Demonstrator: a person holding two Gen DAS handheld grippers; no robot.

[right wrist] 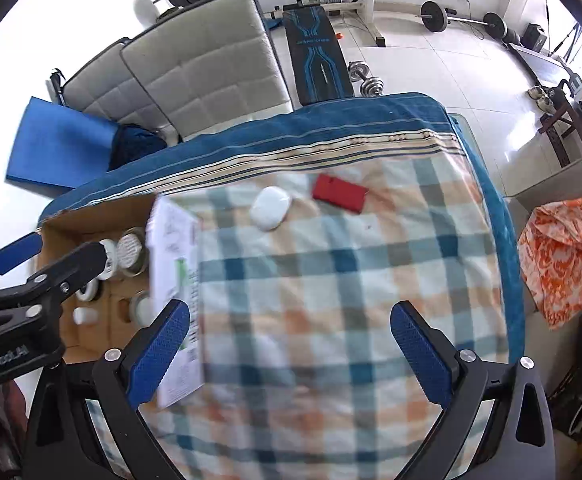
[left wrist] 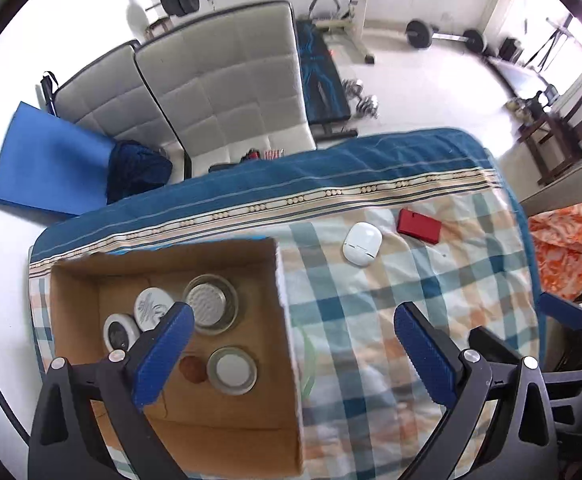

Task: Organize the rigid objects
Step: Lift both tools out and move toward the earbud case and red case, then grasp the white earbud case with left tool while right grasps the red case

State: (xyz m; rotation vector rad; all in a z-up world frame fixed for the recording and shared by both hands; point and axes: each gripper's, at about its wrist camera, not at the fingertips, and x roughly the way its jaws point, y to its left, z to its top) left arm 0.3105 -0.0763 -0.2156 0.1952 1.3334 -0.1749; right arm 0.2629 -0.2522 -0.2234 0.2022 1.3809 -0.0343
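Observation:
An open cardboard box (left wrist: 275, 280) (right wrist: 71, 216) sits on the checked cloth at the left. Inside lie several round lids and tins (left wrist: 211, 303) (right wrist: 131, 250) and a small brown disc (left wrist: 192, 369). A white oval case (left wrist: 362, 243) (right wrist: 270, 207) and a red flat case (left wrist: 419, 225) (right wrist: 339, 193) lie on the cloth beyond the box. My left gripper (left wrist: 293, 356) hangs open over the box's right wall, holding nothing. My right gripper (right wrist: 291, 356) is open above the cloth, empty, right of the box. The left gripper's fingers (right wrist: 87, 258) show at the left of the right wrist view.
The checked cloth (left wrist: 431, 280) (right wrist: 351, 280) covers a table with a blue border at the far edge. Behind stand grey cushioned seats (left wrist: 219, 80), a blue mat (left wrist: 51, 164) and weight equipment (right wrist: 319, 56). An orange patterned fabric (right wrist: 567, 248) lies at the right.

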